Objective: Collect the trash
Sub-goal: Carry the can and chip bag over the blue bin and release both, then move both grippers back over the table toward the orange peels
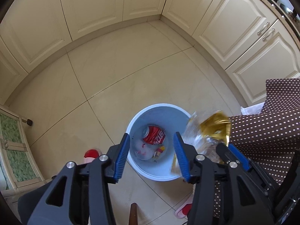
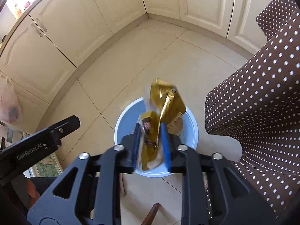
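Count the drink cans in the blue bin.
1. A crushed red soda can lies on the bottom of the blue bin, beside white crumpled wrap. The gold wrapper blocks the right wrist view, so another may be hidden.

"GenRobot.AI" stands in pale letters on the black side of the left hand-held gripper (image 2: 40,140), seen from the right wrist view. A crushed red can (image 1: 154,135) lying in the blue bin (image 1: 142,176) carries large white lettering along its side; it sits at an angle and cannot be read with certainty. The gold wrapper (image 2: 165,103) shows dark print, but it is blurred and illegible. Stickers far up on the table edge are too small to read.
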Demonstrator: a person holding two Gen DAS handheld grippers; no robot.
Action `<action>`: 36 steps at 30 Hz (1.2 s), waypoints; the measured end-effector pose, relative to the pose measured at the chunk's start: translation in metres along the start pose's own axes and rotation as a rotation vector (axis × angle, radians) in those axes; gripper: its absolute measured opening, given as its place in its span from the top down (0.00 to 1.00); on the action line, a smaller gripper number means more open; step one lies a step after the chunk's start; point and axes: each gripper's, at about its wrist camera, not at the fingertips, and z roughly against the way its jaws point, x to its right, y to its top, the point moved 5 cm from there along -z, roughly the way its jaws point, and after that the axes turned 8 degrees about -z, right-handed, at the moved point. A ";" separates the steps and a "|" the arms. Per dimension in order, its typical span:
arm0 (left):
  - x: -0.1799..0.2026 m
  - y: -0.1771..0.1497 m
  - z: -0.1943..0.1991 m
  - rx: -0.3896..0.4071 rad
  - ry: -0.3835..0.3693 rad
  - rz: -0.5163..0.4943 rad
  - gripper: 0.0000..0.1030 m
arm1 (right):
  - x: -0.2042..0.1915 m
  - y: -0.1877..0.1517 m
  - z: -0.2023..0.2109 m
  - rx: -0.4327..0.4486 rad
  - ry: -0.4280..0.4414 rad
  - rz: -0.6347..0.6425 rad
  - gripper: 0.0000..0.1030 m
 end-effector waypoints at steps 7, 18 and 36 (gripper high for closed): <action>0.015 0.000 0.043 0.068 -0.026 -0.025 0.53 | -0.003 0.010 0.053 0.082 0.010 0.010 0.69; 0.081 -0.005 0.156 0.259 -0.121 -0.133 0.50 | 0.001 0.008 0.215 0.375 -0.029 0.043 0.55; 0.334 -0.075 0.273 0.415 -0.384 -0.589 0.45 | 0.185 -0.034 0.440 0.718 -0.276 -0.237 0.52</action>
